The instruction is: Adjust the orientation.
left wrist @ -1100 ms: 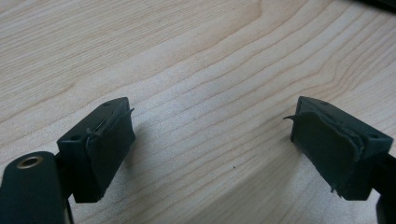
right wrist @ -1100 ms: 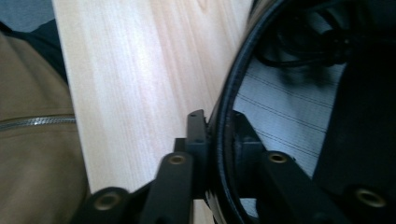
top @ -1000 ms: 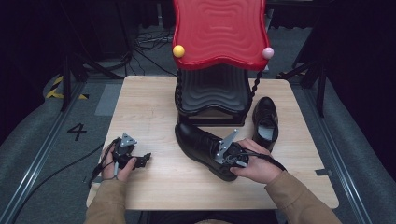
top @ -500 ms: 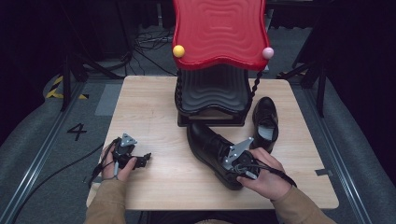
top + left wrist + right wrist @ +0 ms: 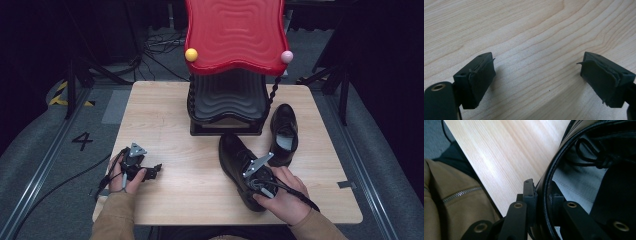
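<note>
Right gripper (image 5: 248, 176) clamped on black dress shoe (image 5: 240, 162) collar, jaws loosening; heel is best kept low. Left gripper (image 5: 155, 170) open, empty.

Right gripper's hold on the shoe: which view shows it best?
Right gripper view. The right gripper has one of its fingers outside and one inside the rim of the black shoe, pinching it. The high view shows the whole shoe, but the hand covers the hold. The left gripper view shows bare table.

Dark room, grey floor (image 5: 45, 150)

A pale wood table (image 5: 160, 110) is being lit from above; cables (image 5: 160, 42) and black stands (image 5: 75, 80) are being left in shadow.
</note>
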